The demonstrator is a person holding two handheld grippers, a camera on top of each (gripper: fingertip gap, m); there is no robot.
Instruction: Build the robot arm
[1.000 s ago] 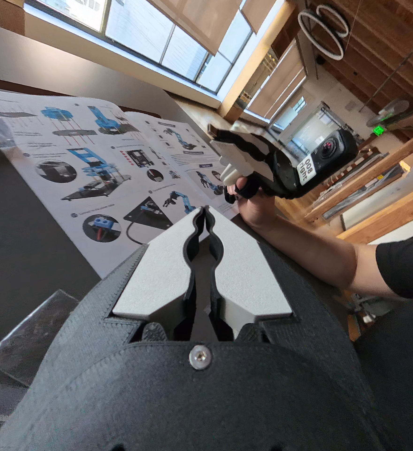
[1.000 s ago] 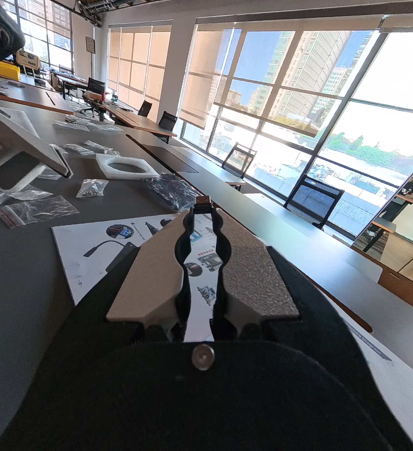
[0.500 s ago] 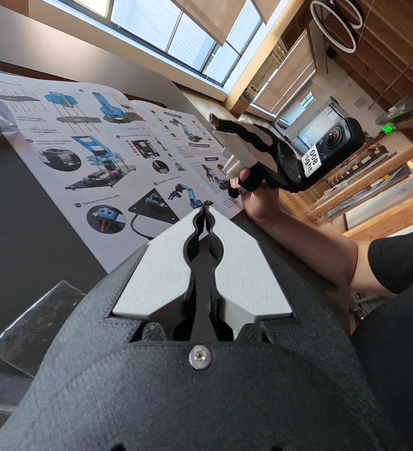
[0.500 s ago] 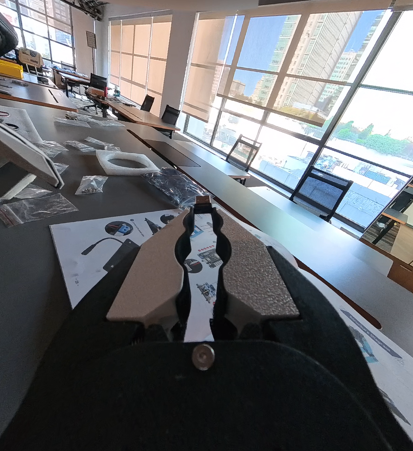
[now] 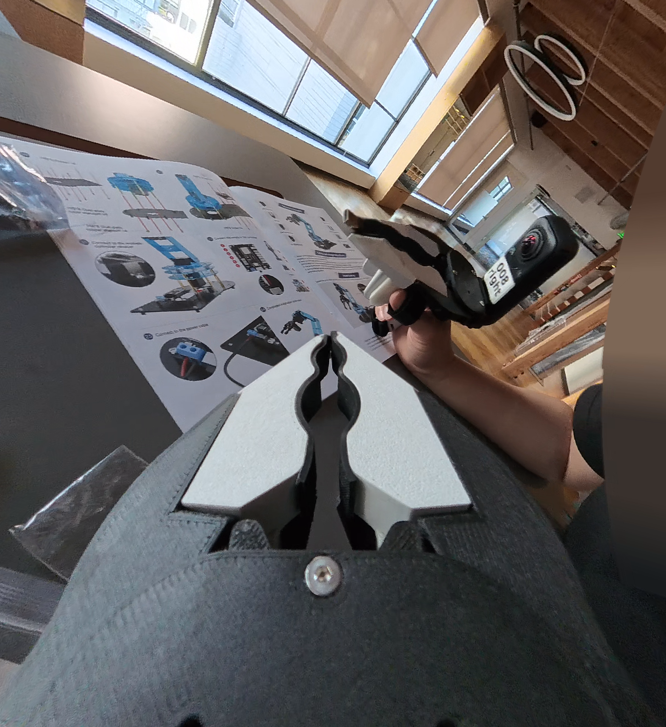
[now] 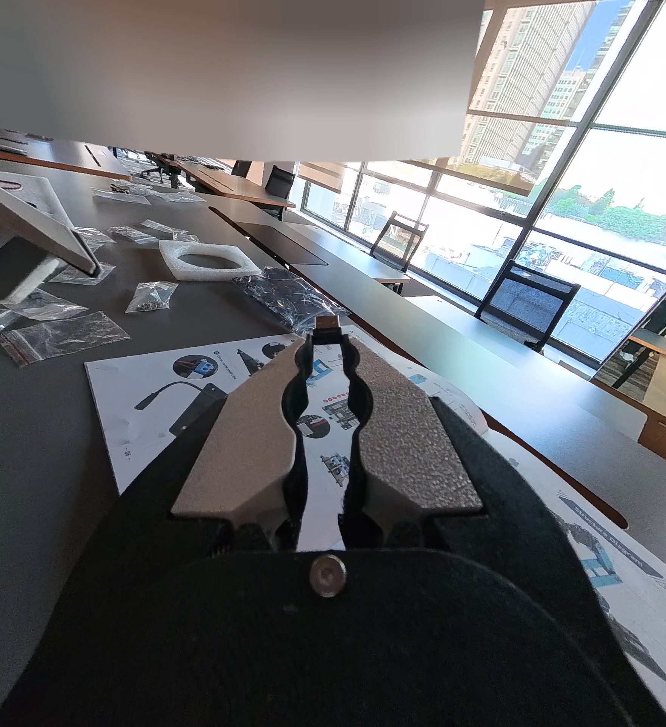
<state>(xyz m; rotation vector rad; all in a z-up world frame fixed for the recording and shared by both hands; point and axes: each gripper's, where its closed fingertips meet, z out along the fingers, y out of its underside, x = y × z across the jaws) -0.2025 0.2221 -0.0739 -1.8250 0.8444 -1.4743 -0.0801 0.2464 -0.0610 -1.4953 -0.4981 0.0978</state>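
My right gripper (image 6: 326, 340) is shut on a small black USB plug (image 6: 328, 327) with a metal end that sticks out past the fingertips, held above a printed instruction sheet (image 6: 142, 377) on a dark grey table (image 6: 28, 432). My left gripper (image 5: 330, 337) is shut and empty, low over the same sheet (image 5: 189, 251). The right gripper also shows in the left wrist view (image 5: 353, 224), held in a hand above the sheet's right side. The left gripper's finger (image 6: 28, 220) shows at the left of the right wrist view.
Several clear plastic bags of small parts (image 6: 63, 338) lie on the table at left, with a dark crinkled bag (image 6: 288, 295) and a white foam frame (image 6: 209, 261) beyond the sheet. More bags (image 5: 67, 511) lie near my left gripper. Desks, chairs (image 6: 528, 310) and windows stand behind. One gripper's finger ends stand about 12 centimeters off the other's.
Both grippers have shifted a little over the sheet, and the right gripper has tilted. Both stay shut, the right one still on the plug.
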